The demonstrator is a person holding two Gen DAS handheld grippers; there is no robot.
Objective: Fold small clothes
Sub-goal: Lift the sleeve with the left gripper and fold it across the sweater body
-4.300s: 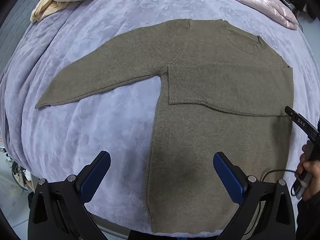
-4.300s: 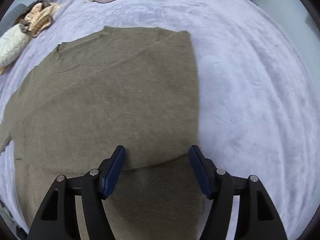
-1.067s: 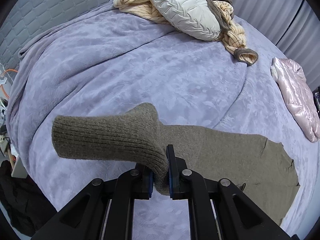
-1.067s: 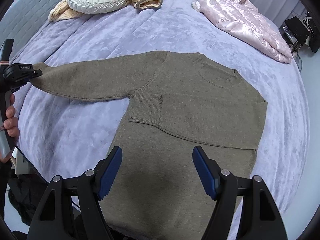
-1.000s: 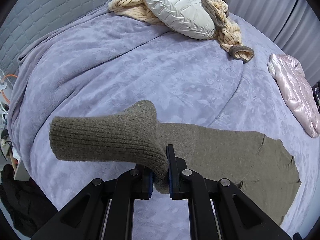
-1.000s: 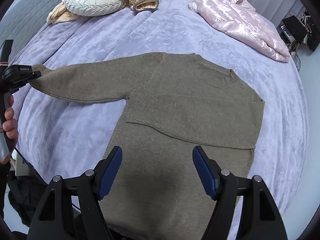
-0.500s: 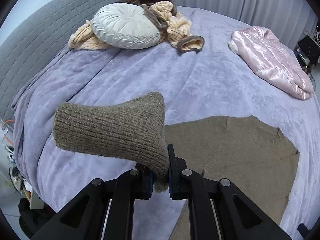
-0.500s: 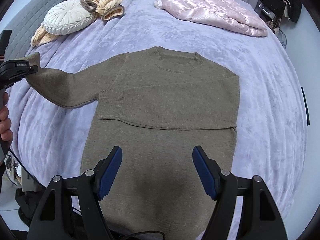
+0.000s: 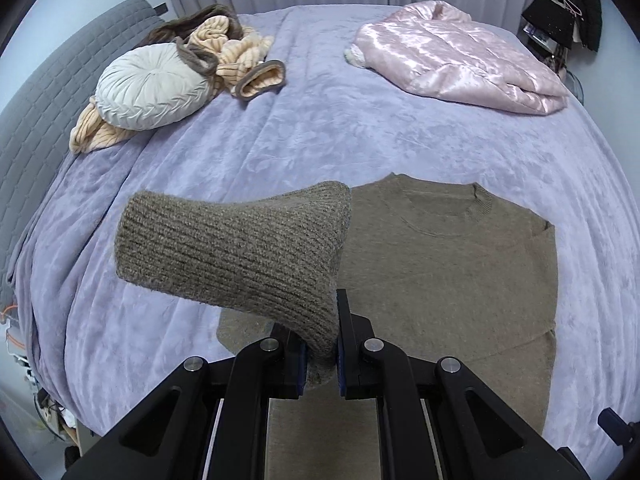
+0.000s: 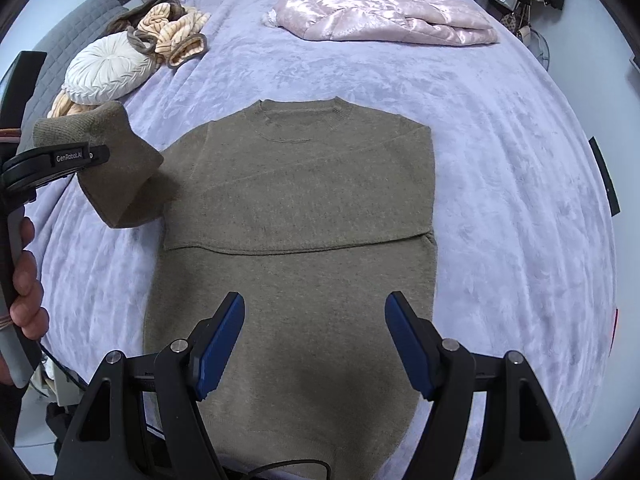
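An olive-brown knit sweater point(image 10: 304, 208) lies flat on the lilac bedspread point(image 10: 500, 160), neck away from me, with one sleeve folded across its chest. My left gripper point(image 9: 322, 354) is shut on the ribbed cuff of the other sleeve point(image 9: 236, 248) and holds it lifted above the bed, left of the sweater body point(image 9: 452, 264). In the right wrist view that lifted sleeve point(image 10: 116, 168) hangs from the left gripper point(image 10: 100, 154) at the left edge. My right gripper point(image 10: 314, 340) is open and empty, above the sweater's lower part.
A white round pillow point(image 9: 154, 86) and a striped cream knit point(image 9: 240, 56) lie at the back left. A shiny pink puffer jacket point(image 9: 460, 58) lies at the back right. A grey headboard point(image 9: 28, 100) stands at the left; the bed edge drops off near me.
My left gripper closed on the sleeve cuff, lifted it off the bed and has swung it in toward the sweater body. The right gripper stayed open and pulled back above the hem.
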